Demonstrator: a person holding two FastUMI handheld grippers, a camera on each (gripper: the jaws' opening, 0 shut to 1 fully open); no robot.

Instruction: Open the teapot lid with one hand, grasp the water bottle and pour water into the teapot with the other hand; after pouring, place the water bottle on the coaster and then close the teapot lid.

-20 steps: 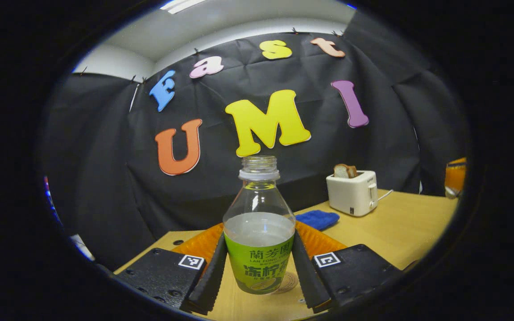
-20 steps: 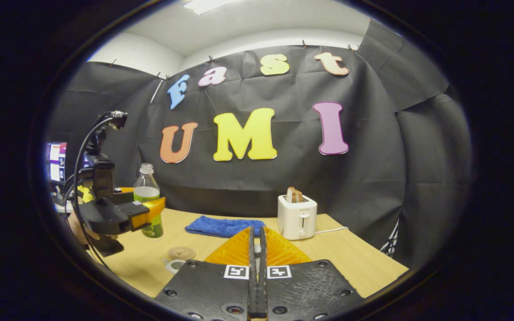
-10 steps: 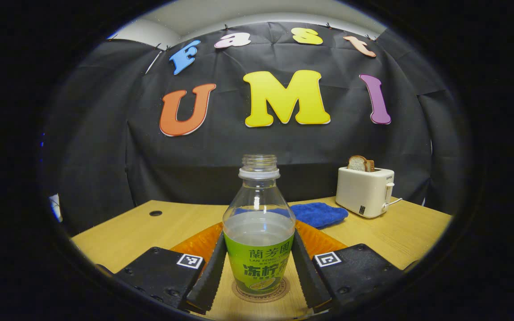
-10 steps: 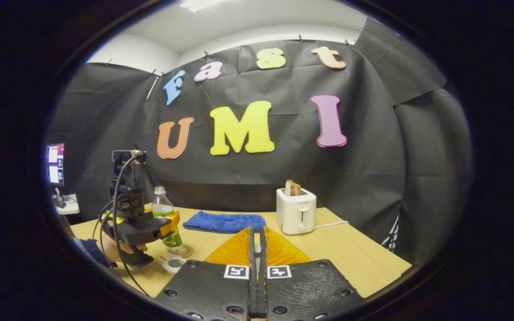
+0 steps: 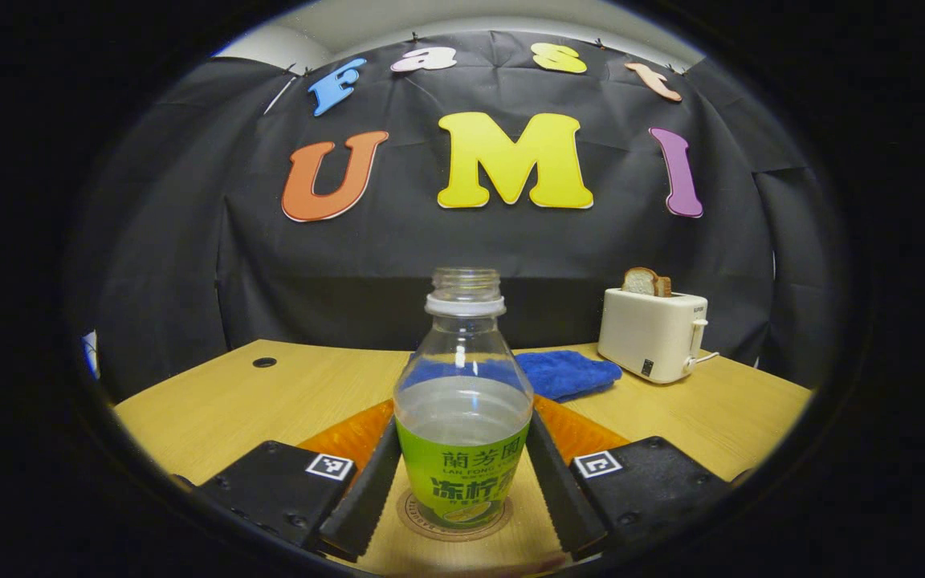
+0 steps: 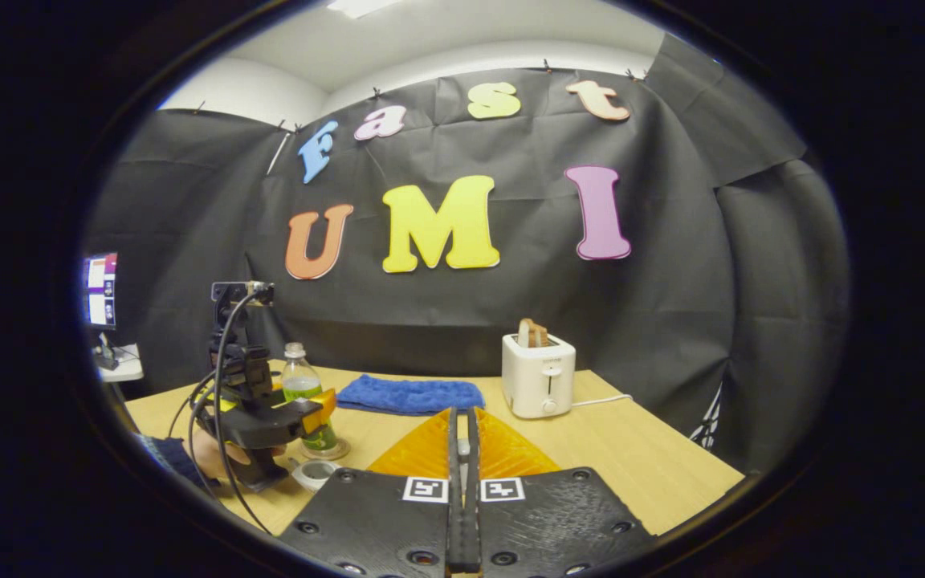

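A clear water bottle [image 5: 462,417] with a green label and no cap stands upright on the round coaster [image 5: 414,522]. My left gripper [image 5: 462,419] is shut on it, one finger pressing each side of the label. In the right gripper view the same bottle [image 6: 299,377] sits on the coaster [image 6: 332,451] at the left, with the left gripper [image 6: 314,413] around it and a hand [image 6: 205,453] behind. A small white open teapot rim [image 6: 311,474] shows just in front. My right gripper [image 6: 462,413] is shut, a small pale piece of the lid pinched in the slit.
A white toaster [image 5: 651,333] holding bread stands at the back right of the wooden table [image 5: 213,409], with a blue cloth [image 5: 567,373] beside it. The right gripper view has the toaster [image 6: 539,376], the cloth [image 6: 410,395] and a monitor [image 6: 99,289] at far left.
My left gripper came down and levelled out, setting the bottle onto the coaster. The right gripper has barely moved and stays shut.
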